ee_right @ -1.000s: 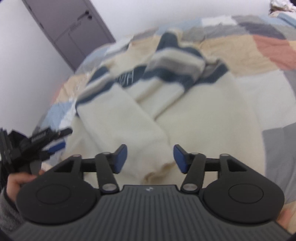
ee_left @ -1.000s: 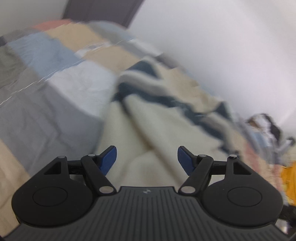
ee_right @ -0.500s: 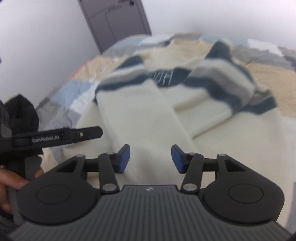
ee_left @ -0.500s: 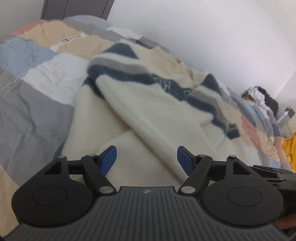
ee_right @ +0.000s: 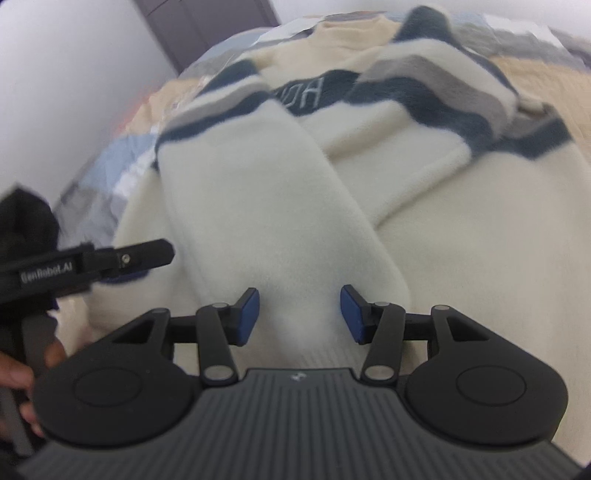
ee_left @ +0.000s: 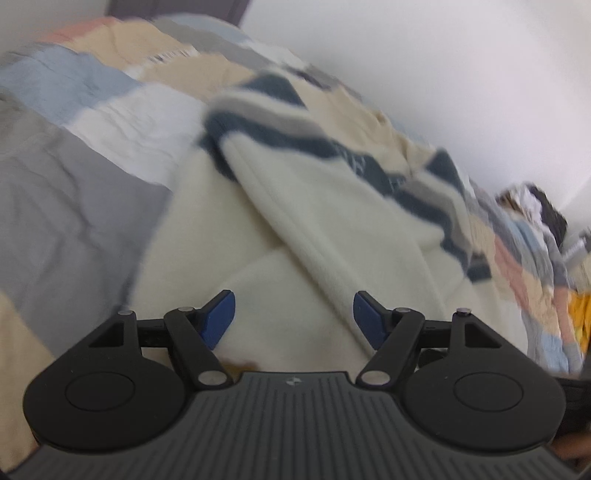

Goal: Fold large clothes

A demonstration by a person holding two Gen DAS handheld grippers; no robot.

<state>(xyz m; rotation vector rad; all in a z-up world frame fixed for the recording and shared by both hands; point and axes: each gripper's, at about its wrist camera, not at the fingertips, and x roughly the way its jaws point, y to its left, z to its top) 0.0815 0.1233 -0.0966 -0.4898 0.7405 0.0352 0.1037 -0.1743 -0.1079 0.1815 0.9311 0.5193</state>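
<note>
A cream fleece sweater point(ee_right: 461, 229) with navy and grey stripes lies spread on the bed; it also shows in the left wrist view point(ee_left: 332, 229). Both sleeves are folded in across its body. My right gripper point(ee_right: 300, 312) is open and empty, hovering just over the cuff end of the left sleeve point(ee_right: 258, 206). My left gripper point(ee_left: 293, 319) is open and empty above the sweater's lower hem area. The left gripper also shows in the right wrist view point(ee_right: 144, 256), at the sweater's left edge.
A patchwork quilt point(ee_left: 74, 177) in grey, blue, white and tan covers the bed. White walls run behind it, with a dark door point(ee_right: 207, 33) at the far end. A pile of clothes point(ee_left: 532, 210) and something yellow point(ee_left: 580, 317) lie at the right.
Both grippers have moved closer and lower toward the sweater's bottom part. The right gripper now sits over the folded sleeve's cuff. Both stay open.
</note>
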